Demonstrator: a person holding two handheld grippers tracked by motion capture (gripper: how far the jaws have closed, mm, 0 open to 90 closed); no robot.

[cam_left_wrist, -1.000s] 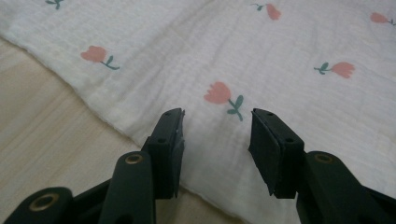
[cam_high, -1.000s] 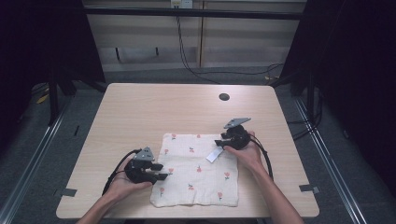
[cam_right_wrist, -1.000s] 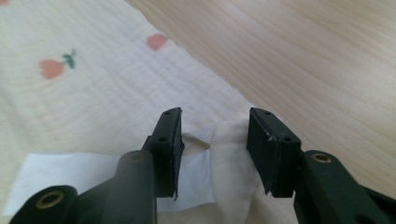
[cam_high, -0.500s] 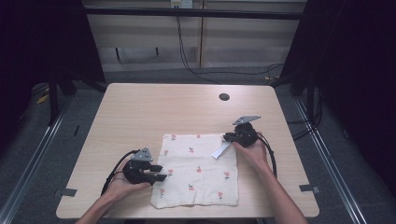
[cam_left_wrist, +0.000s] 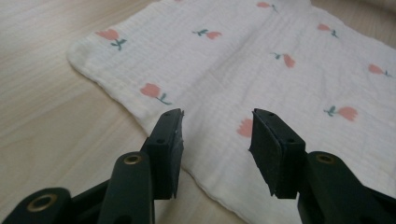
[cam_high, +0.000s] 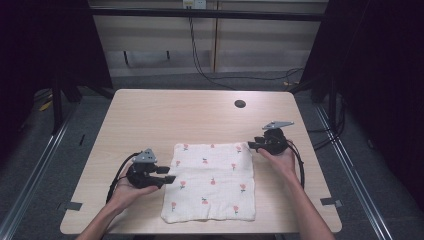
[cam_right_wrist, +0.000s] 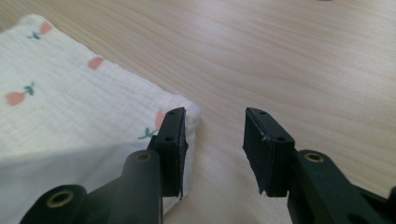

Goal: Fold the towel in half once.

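A person works a flowered cloth (cam_high: 212,181) w/ two hand-held grippers at a wooden table (cam_high: 165,115). The cloth lies flat, spread out, toward the near edge, at abt 6 o'clock from the table's centre. The left gripper (cam_high: 169,178) sits at the cloth's 9 o'clock edge, jaws parted fairly wide and holding nothing; in the left gripper view they (cam_left_wrist: 215,136) straddle the hem, cloth (cam_left_wrist: 261,65) lying beneath and beyond. The right gripper (cam_high: 251,145) is at the cloth's far right corner, abt 1 o'clock, jaws likewise parted and empty; in the right gripper view (cam_right_wrist: 214,139) one jaw is over the corner of the cloth (cam_right_wrist: 70,102), the other over bare wood.

Risks, as judged: the right jaws sit half off the corner, so closing now could pinch only the hem's tip or miss it, and the corner could slip free on lifting. The left jaws, closing on a flat layer, might bunch the fabric or skid on the table. Uneven grips on the two sides would drag the cloth askew.

Vs. 1 s ago: the right gripper was further in over the cloth w/ a small white flap at its tip; it has since drawn back to the corner, and the flap now lies flat. The left gripper has barely shifted.
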